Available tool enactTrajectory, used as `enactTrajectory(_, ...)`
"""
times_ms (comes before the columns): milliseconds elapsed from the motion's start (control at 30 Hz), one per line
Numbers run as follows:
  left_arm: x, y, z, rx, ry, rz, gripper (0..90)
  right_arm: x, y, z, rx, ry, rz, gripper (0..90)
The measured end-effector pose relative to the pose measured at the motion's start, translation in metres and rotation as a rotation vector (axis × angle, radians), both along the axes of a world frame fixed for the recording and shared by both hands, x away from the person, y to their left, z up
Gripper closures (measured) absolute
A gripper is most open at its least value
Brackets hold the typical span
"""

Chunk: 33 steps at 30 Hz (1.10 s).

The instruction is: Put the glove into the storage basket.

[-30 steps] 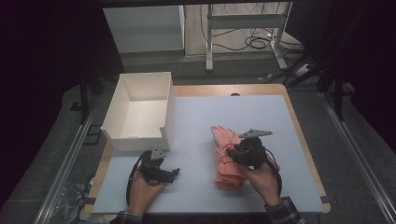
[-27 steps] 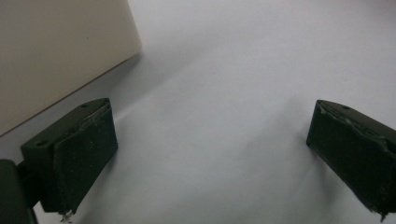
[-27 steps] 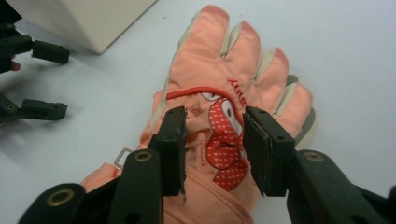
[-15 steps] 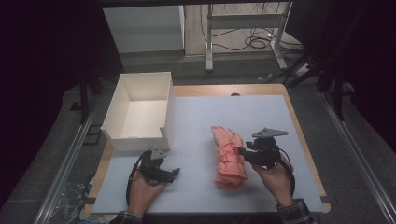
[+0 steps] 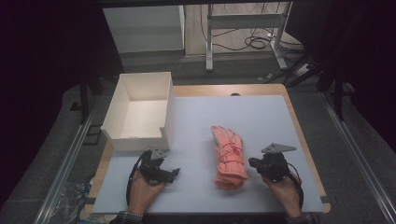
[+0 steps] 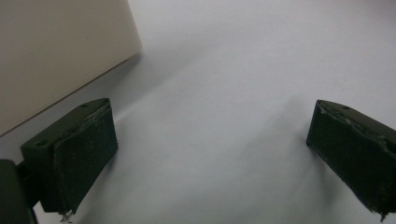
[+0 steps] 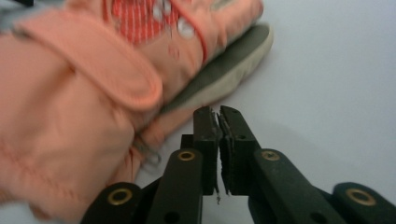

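Nearest the person, at the bottom of the high view, two hands come in over the pale tabletop. The left hand holds the left tongs low over the near left part of the surface, pointing to the right. In the left gripper view the two black jaws stand wide apart with bare tabletop between them and nothing in their grasp. The right hand holds the right tongs, with a grey three-cornered plate on top, pointing left toward the glove. In the right gripper view its jaws are pressed together, pad against pad, holding nothing.

Just beside the tips of the right tongs lies an orange-pink winter glove, flat on the tabletop, cuff toward the person and fingers away. Close up, its palm side shows a grey-green patch, and a wide strap crosses its back.

Farther off, at the left edge, stands an open white box, its near wall just beyond the left tongs. Beyond the tabletop, cables lie on the floor by a metal frame.
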<state>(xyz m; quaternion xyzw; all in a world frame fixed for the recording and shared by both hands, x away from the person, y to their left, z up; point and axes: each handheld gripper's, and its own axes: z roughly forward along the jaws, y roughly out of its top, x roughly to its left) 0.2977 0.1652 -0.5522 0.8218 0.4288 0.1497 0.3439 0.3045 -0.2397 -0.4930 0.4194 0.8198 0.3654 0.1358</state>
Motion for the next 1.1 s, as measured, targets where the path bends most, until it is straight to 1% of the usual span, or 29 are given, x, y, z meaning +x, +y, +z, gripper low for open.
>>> enactTrajectory(100,0.000,0.000,0.000,0.000,0.000,0.000,1.5,-0.006,-0.004,-0.012,0.009,0.013,0.027,87.5)
enactTrajectory(200,0.000,0.000,0.000,0.000,0.000,0.000,1.5,-0.012,-0.004,-0.019,0.017,0.021,0.052,87.5)
enactTrajectory(367,0.000,0.000,0.000,0.003,-0.002,-0.002,1.5,-0.020,0.003,-0.026,0.026,0.042,0.085,87.4)
enactTrajectory(400,0.000,0.000,0.000,0.003,-0.002,-0.002,1.5,-0.020,0.005,-0.027,0.020,0.041,0.089,87.4)
enactTrajectory(467,0.000,0.000,0.000,0.003,-0.002,-0.002,1.5,-0.021,0.009,-0.030,0.027,0.049,0.097,87.3)
enactTrajectory(567,0.000,0.000,0.000,0.003,-0.002,-0.002,1.5,-0.022,0.013,-0.032,0.024,0.048,0.098,87.4)
enactTrajectory(667,0.000,0.000,0.000,0.002,-0.002,-0.003,1.5,-0.021,0.017,-0.033,0.041,0.056,0.101,87.3)
enactTrajectory(1100,0.000,0.000,0.000,0.002,-0.002,-0.003,1.5,-0.020,0.041,-0.037,0.053,0.052,0.146,85.2)
